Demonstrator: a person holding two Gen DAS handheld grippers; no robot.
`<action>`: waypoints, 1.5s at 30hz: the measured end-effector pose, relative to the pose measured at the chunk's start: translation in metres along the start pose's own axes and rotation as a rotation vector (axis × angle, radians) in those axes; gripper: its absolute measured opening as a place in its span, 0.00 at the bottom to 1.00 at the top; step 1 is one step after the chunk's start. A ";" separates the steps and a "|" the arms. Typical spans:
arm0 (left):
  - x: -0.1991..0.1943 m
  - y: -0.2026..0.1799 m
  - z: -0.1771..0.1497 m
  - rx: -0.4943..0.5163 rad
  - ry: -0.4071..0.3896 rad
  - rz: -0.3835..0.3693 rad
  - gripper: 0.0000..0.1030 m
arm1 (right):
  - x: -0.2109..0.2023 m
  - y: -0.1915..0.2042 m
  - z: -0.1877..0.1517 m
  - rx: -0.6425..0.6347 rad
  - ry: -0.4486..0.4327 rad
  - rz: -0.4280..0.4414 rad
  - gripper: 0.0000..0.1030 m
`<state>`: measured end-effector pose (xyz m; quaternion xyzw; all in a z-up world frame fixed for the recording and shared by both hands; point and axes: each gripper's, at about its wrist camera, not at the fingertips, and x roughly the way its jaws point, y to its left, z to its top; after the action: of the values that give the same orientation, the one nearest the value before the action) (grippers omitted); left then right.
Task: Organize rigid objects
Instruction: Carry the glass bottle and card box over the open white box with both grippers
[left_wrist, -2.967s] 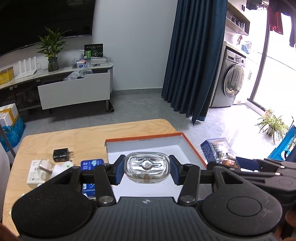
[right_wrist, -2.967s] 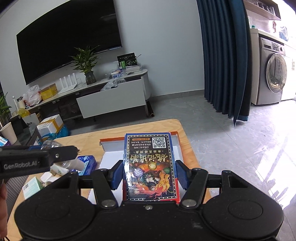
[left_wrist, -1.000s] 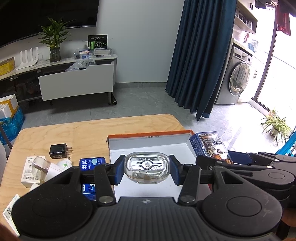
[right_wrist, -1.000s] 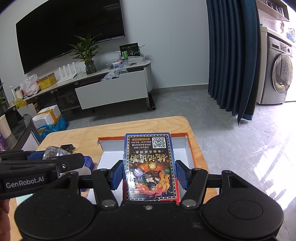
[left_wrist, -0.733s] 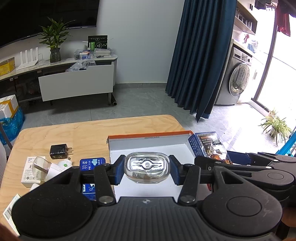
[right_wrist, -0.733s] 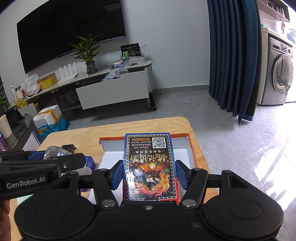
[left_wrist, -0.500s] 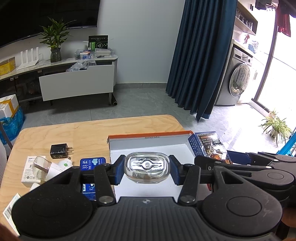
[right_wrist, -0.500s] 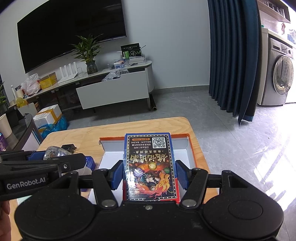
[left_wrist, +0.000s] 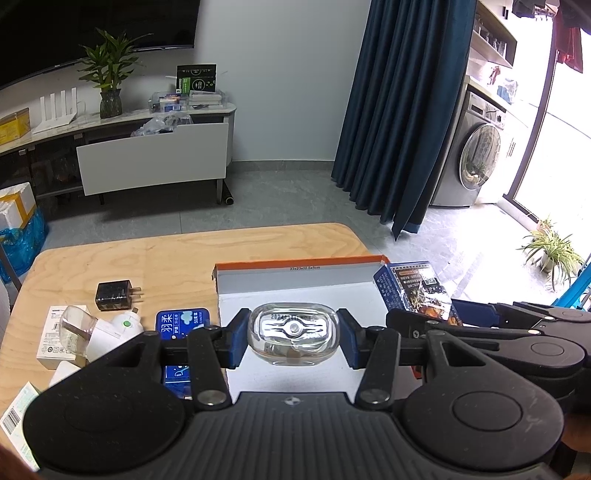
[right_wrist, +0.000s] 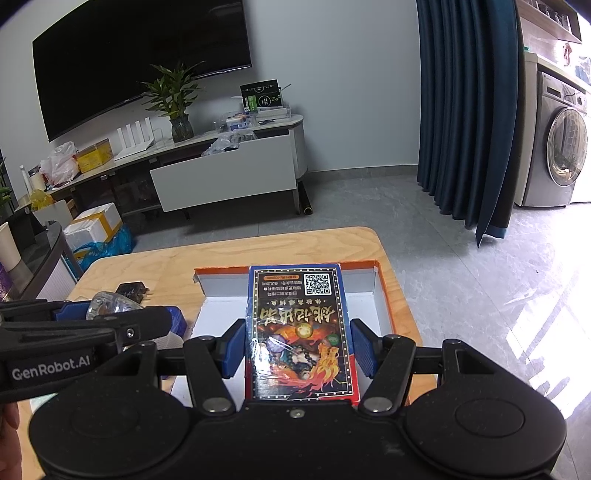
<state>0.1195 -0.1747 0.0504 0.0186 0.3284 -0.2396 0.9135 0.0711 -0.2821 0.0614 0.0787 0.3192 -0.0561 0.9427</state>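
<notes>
Left wrist view: a clear glass bottle (left_wrist: 293, 334) is pinched by the left hand-held gripper (left_wrist: 293, 338) above the open white box (left_wrist: 295, 273).
Right wrist view: a blue card box (right_wrist: 301, 328) is clamped in the right hand-held gripper (right_wrist: 299, 347) over the same box.
Progress: judged early; nothing is seen lying in the box; black charger (left_wrist: 112, 295) and blue pack (left_wrist: 183, 321) are left on the table (left_wrist: 147, 258).
Writing: "33x23x12.5x5cm" on the box flap; "GenRobot.AI" on the left tool; a QR code on the card box.

Dark curtain (left_wrist: 399, 122) hangs at one o'clock, washing machine (left_wrist: 476, 162) at two, potted plant (left_wrist: 109, 74) at eleven.
</notes>
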 end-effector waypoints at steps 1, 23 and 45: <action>0.000 0.000 0.000 0.000 0.001 -0.001 0.48 | 0.001 0.000 0.000 0.000 0.002 0.000 0.70; 0.019 0.004 -0.002 -0.002 0.028 -0.003 0.48 | 0.027 -0.006 0.001 -0.016 0.050 -0.010 0.70; 0.062 0.001 0.008 -0.010 0.062 -0.027 0.48 | 0.064 -0.028 0.011 0.013 0.022 -0.061 0.74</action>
<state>0.1662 -0.2021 0.0192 0.0170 0.3578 -0.2496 0.8997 0.1240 -0.3151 0.0279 0.0756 0.3316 -0.0858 0.9365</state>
